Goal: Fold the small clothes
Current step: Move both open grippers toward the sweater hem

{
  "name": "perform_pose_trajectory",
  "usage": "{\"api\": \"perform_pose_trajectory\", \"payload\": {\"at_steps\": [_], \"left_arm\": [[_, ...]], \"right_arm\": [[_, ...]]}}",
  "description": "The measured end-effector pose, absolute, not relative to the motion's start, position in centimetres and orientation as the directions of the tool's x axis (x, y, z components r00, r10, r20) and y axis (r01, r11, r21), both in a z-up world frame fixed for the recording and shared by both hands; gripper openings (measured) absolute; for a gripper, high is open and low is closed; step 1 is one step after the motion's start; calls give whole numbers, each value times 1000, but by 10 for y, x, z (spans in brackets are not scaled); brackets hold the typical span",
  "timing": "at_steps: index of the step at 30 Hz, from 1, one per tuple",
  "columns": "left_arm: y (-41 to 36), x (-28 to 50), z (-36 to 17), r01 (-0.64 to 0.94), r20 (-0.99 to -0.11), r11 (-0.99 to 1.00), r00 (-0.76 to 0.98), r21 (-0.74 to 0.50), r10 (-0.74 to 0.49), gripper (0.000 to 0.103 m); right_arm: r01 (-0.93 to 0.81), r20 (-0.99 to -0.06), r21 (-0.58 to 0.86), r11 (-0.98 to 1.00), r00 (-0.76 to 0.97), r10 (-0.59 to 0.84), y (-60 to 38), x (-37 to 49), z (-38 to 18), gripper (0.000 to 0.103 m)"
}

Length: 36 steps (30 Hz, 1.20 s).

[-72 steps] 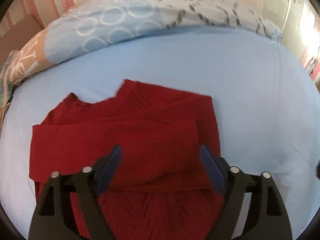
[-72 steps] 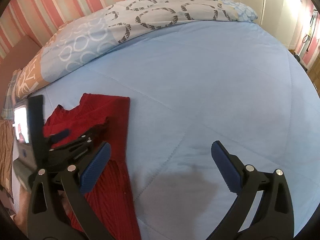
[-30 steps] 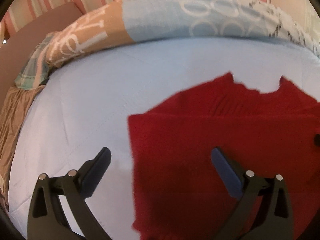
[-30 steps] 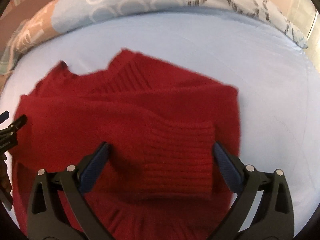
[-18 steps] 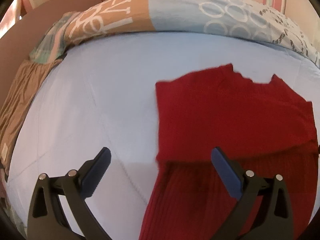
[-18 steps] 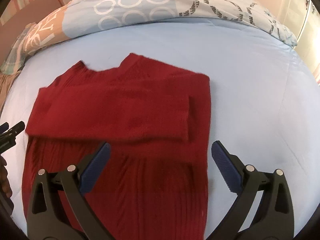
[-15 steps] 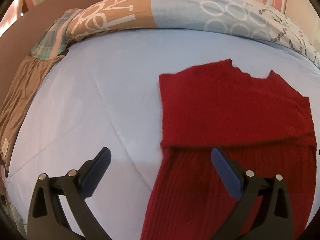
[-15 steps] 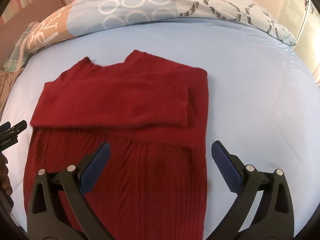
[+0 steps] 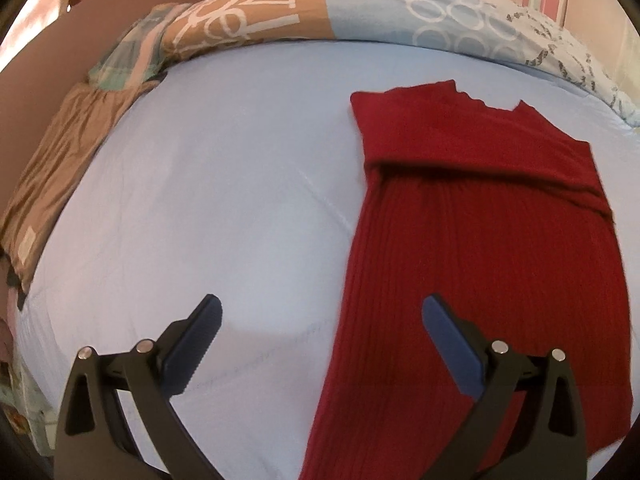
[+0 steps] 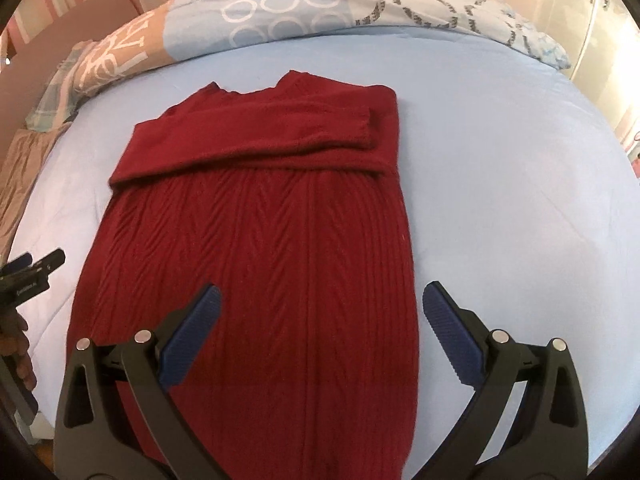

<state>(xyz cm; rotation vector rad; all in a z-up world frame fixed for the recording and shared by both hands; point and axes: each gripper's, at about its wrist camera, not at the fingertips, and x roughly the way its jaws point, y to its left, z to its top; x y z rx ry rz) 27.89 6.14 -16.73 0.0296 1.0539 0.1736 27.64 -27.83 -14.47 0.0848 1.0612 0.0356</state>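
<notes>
Pulled back from half a second ago, both grippers now take in more of the red sweater point(image 10: 256, 240), which lies flat on the light blue bedspread point(image 10: 500, 160) with its sleeves folded across the chest. Collar end points toward the patterned pillows point(image 10: 280, 12) at the head of the bed. Spread wide and empty, the right gripper point(image 10: 320, 312) hovers over the sweater's lower half; the left gripper point(image 9: 320, 320), equally agape, hangs over its left edge.
</notes>
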Motion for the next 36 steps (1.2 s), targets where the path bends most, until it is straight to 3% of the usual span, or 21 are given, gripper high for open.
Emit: {"api": "perform_pose_trajectory", "payload": {"at_steps": [14, 19, 24, 29, 33, 36], "left_arm": [[77, 169, -169, -152, -886, 979, 425, 135, 188, 101], [80, 156, -178, -143, -893, 979, 409, 142, 189, 101], [81, 152, -183, -130, -895, 980, 403, 148, 189, 101], [77, 158, -184, -125, -893, 981, 409, 148, 187, 101], [68, 162, -188, -109, -895, 983, 409, 148, 180, 101], [63, 165, -195, -94, -899, 984, 400, 151, 177, 101]], "right_arm": [[-11, -896, 68, 998, 440, 66, -292, 173, -145, 98], [38, -915, 74, 997, 400, 53, -305, 160, -162, 78], [112, -904, 119, 986, 423, 61, -322, 153, -163, 81], [196, -910, 7, 981, 408, -75, -342, 157, -168, 85], [148, -939, -62, 987, 326, -108, -339, 161, -195, 85], [97, -955, 3, 995, 294, -26, -329, 159, -211, 83]]}}
